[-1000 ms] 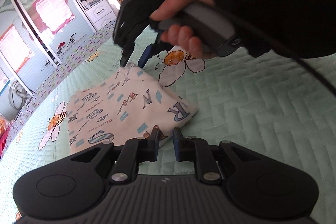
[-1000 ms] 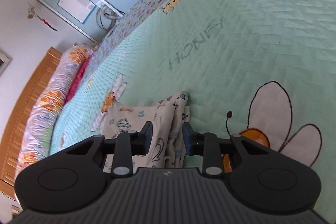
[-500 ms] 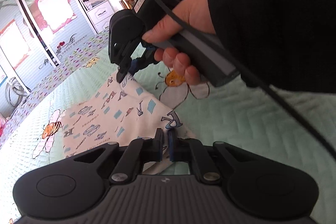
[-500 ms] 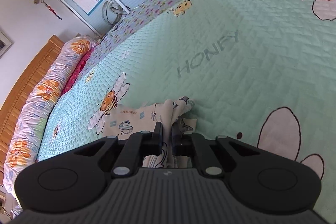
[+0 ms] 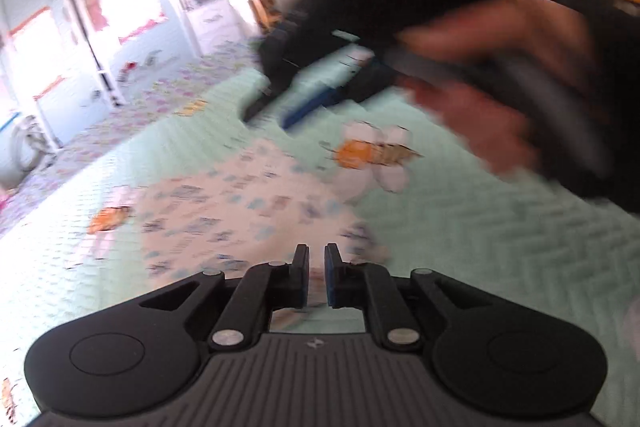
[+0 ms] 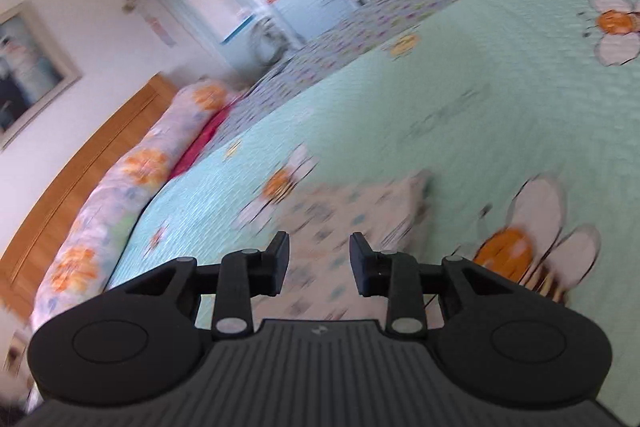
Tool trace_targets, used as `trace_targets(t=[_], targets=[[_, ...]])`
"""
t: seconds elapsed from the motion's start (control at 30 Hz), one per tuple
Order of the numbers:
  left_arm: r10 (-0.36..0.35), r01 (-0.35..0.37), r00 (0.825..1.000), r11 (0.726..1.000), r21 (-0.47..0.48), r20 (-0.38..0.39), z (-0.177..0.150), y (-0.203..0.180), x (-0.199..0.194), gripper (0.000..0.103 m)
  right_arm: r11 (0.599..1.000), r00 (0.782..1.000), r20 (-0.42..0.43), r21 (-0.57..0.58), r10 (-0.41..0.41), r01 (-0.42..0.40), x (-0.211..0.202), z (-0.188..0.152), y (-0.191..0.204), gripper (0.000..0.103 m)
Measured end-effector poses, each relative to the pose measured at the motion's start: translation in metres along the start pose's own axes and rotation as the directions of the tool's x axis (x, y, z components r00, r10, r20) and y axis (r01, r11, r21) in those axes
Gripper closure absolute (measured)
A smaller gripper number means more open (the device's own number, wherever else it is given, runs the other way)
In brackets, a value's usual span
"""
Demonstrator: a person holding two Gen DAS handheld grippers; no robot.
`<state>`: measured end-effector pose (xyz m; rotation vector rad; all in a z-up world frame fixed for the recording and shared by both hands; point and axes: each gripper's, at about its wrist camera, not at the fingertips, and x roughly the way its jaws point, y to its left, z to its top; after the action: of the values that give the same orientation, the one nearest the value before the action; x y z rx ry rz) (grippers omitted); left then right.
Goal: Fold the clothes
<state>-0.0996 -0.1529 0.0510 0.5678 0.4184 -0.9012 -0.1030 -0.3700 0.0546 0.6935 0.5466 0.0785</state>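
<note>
My right gripper (image 5: 276, 107) crosses over the folded garment (image 5: 240, 203) — both tongs opening, gripping nothing, left gripper (image 5: 316, 277) narrowly parted. Green bee quilt (image 6: 460, 115), floral bolster (image 6: 120, 187), wardrobe (image 5: 100, 27) beyond.

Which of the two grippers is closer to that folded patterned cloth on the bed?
Hard to tell; both frames are blurred. The left gripper hangs over the cloth's near edge, fingers opening, gripping nothing. The right gripper is over its own side, also opening and empty.
</note>
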Motion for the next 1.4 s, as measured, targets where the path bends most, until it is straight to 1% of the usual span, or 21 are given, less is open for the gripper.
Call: trace_targets(t=[0.07,0.1,0.13,0.2,0.27,0.33,0.47,0.57,0.6,0.67,0.73,0.8,0.9,0.93,1.0,1.07,1.13,1.2,1.27,1.33,1.4], targets=[[0.033,-0.035,0.998,0.999,-0.031,-0.044,-0.004,0.012,0.009,0.086,0.999,0.997,-0.073,-0.037,0.017,-0.020,0.004,-0.018,0.008,0.068],[0.036,-0.040,0.996,0.998,-0.051,-0.077,-0.008,0.019,0.016,0.086,0.998,0.995,-0.091,-0.061,-0.036,0.031,0.009,-0.026,0.001,0.069],[0.033,-0.042,0.992,0.996,-0.075,-0.118,-0.015,0.027,0.023,0.086,0.993,0.990,-0.106,-0.086,-0.093,0.084,0.014,-0.034,-0.007,0.078],[0.024,-0.045,0.987,0.991,-0.127,-0.161,-0.029,0.040,0.027,0.086,0.992,0.989,-0.086,-0.004,-0.123,0.123,0.012,-0.035,-0.034,0.103],[0.020,-0.045,0.987,0.987,-0.157,-0.162,-0.037,0.048,0.021,0.086,0.990,0.991,-0.027,0.050,-0.129,0.131,-0.007,-0.032,-0.034,0.095],[0.024,-0.047,0.990,0.985,-0.168,-0.136,-0.037,0.048,0.015,0.086,0.995,0.995,0.014,-0.019,-0.096,0.096,-0.019,-0.029,-0.011,0.080],[0.027,-0.043,0.996,0.981,-0.187,-0.086,-0.029,0.044,0.012,0.084,0.988,0.998,-0.030,-0.143,-0.057,0.053,0.003,-0.027,0.027,0.077],[0.031,-0.053,0.993,0.978,-0.204,-0.113,-0.029,0.048,0.014,0.084,0.984,0.986,-0.114,-0.143,-0.124,0.108,0.033,-0.025,0.014,0.083],[0.026,-0.047,0.995,0.976,-0.213,-0.100,-0.028,0.050,0.010,0.084,0.984,0.982,-0.119,-0.121,-0.145,0.131,0.035,-0.024,0.006,0.103],[0.009,-0.022,0.998,0.977,-0.214,-0.057,-0.021,0.054,0.004,0.084,0.985,0.981,-0.104,-0.079,-0.164,0.156,0.030,-0.020,-0.003,0.103],[-0.001,-0.006,0.999,0.982,-0.191,-0.037,-0.008,0.053,0.012,0.083,0.986,0.988,-0.051,-0.097,-0.143,0.137,0.017,-0.018,0.007,0.088],[-0.006,-0.001,0.999,0.986,-0.168,-0.042,0.002,0.052,0.026,0.081,0.990,0.991,-0.072,-0.095,-0.114,0.107,0.021,-0.020,0.014,0.083],[-0.002,-0.029,0.990,0.976,-0.215,-0.143,-0.011,0.065,0.061,0.078,0.984,0.979,-0.144,-0.129,-0.142,0.124,0.040,-0.028,0.017,0.084],[-0.028,-0.010,0.989,0.966,-0.257,-0.143,-0.019,0.073,0.064,0.078,0.982,0.974,-0.164,-0.139,-0.153,0.131,0.046,-0.031,0.010,0.102],[-0.020,-0.019,0.991,0.958,-0.285,-0.133,-0.023,0.081,0.052,0.081,0.986,0.979,-0.137,-0.093,-0.149,0.137,0.039,-0.026,-0.007,0.103],[0.028,-0.060,0.993,0.959,-0.277,-0.116,-0.020,0.081,0.038,0.082,0.969,0.973,-0.071,-0.131,-0.218,0.208,0.023,-0.021,0.000,0.103],[0.055,-0.083,0.993,0.957,-0.277,-0.108,-0.018,0.081,0.032,0.078,0.953,0.972,-0.030,-0.204,-0.233,0.223,0.016,-0.019,0.023,0.085],[0.038,-0.072,0.992,0.955,-0.287,-0.121,-0.020,0.081,0.037,0.076,0.965,0.987,-0.058,-0.225,-0.150,0.133,0.018,-0.023,0.041,0.079],[0.053,-0.086,0.990,0.961,-0.263,-0.132,-0.030,0.081,0.042,0.072,0.950,0.983,-0.100,-0.291,-0.152,0.117,0.027,-0.034,0.054,0.078],[0.063,-0.100,0.988,0.958,-0.268,-0.144,-0.039,0.086,0.042,0.051,0.926,0.963,-0.132,-0.332,-0.234,0.180,0.037,-0.041,0.042,0.081],[0.049,-0.095,0.989,0.934,-0.344,-0.141,-0.040,0.101,0.032,0.051,0.947,0.961,-0.136,-0.252,-0.239,0.200,0.031,-0.037,0.012,0.103]])
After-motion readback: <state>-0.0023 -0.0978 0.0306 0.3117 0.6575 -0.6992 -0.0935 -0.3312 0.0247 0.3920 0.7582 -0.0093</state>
